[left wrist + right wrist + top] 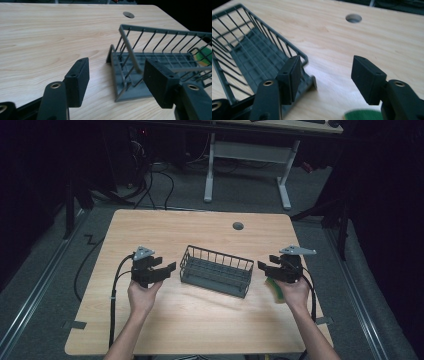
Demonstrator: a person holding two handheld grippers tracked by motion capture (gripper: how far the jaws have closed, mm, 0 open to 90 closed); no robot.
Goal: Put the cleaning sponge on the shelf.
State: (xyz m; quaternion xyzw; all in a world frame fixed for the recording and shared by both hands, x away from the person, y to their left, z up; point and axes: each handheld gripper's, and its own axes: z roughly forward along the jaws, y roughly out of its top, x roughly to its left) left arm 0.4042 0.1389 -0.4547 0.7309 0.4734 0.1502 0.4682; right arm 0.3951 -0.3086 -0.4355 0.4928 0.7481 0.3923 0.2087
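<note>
Dark grey wire is forming the rectangular basket that is sitting near the middle of the light wooden table, its long sides running slightly askew to the table's edges. The person's left hand is holding the left gripper just beside the basket's left end, and its jaws are standing wide apart with nothing between them. In the left gripper view, the basket is lying just ahead of the jaws, with one jaw showing in front of its near corner; whether it is touching the wire cannot be told. The right hand is holding the right gripper just beside the basket's right end, its jaws likewise spread wide and gripping nothing. A green and yellow sponge is lying on the table under the right hand. A round cable hole is showing in the tabletop beyond the basket.
</note>
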